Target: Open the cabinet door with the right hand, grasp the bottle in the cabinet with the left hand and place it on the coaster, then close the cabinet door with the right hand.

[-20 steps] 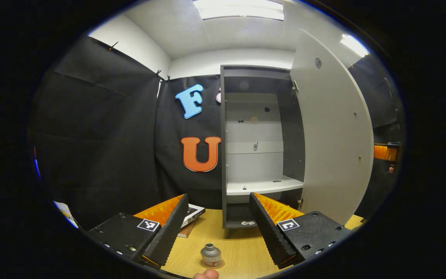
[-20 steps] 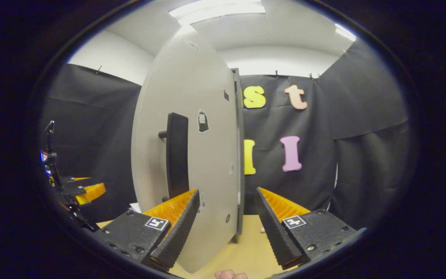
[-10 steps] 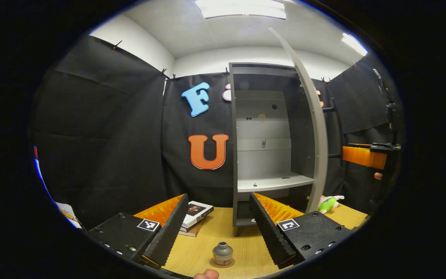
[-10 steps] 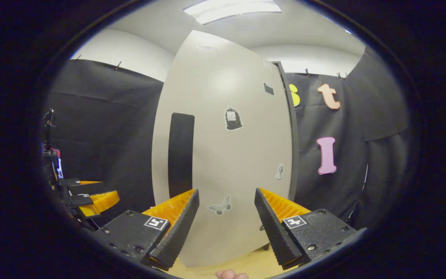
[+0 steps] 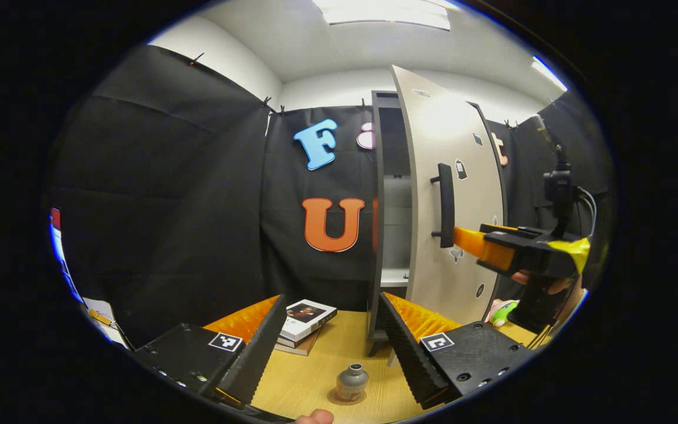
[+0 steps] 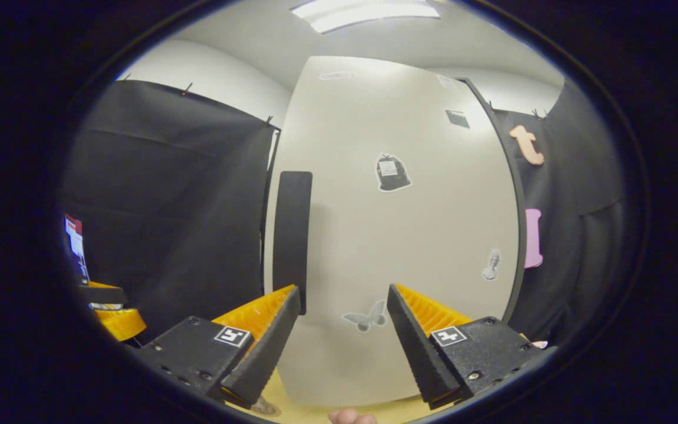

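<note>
While the bottle [image 5: 351, 381] is standing upright on the coaster [image 5: 346, 400] at 6 o'clock in the left gripper view, neck pointing to 12, the left gripper [image 5: 326, 340] is hovering wide open above it. At 2 o'clock, the cabinet door [image 5: 442, 194] is sitting nearly shut, its handle [image 5: 445, 205] vertical. The right gripper [image 6: 344, 335] is facing it, gaping and holding nothing.

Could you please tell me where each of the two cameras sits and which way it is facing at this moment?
Left gripper view: rides on the left tool, low over the table, facing the bottle on its coaster and the cabinet; its own open fingers show below.
Right gripper view: rides on the right tool, close to the cabinet door, facing its outer face and handle; open fingers below.
Shared: the door, its handle, and each other's tool.
</note>
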Demonstrator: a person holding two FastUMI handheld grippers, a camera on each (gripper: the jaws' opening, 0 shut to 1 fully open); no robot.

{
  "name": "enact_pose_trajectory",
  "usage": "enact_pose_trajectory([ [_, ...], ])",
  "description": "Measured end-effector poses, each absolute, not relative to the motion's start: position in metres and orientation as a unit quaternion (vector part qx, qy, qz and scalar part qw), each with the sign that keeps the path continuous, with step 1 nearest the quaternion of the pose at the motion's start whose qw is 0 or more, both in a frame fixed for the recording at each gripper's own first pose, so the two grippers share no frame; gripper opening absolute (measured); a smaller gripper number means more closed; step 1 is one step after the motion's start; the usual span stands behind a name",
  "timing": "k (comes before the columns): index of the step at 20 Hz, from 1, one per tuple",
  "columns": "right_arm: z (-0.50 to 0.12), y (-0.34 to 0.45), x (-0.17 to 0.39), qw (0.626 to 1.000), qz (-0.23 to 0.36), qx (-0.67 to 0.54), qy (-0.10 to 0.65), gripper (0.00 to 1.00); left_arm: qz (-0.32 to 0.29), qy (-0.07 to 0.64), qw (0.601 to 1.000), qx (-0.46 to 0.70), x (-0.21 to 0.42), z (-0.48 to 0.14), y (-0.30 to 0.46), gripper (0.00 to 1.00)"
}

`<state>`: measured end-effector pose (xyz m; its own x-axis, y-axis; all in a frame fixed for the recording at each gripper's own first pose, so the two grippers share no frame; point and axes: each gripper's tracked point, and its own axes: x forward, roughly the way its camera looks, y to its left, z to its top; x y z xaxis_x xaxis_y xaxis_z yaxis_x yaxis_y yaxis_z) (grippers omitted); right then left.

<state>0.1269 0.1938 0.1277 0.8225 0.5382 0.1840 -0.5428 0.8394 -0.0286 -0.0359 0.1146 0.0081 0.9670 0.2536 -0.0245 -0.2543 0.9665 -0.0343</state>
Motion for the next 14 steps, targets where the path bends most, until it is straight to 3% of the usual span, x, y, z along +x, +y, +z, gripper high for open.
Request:
enact_pose_trajectory([
  [8,0.129,0.195,0.146,0.962,0.258,0.013,-0.092,0.97,0.145,0.014,0.989,-0.003,-0.041,0.0,0.123,0.94],
  [14,0.145,0.146,0.118,0.968,0.232,0.028,-0.093,0.97,0.126,0.012,0.992,-0.008,-0.038,0.001,0.106,0.94],
])
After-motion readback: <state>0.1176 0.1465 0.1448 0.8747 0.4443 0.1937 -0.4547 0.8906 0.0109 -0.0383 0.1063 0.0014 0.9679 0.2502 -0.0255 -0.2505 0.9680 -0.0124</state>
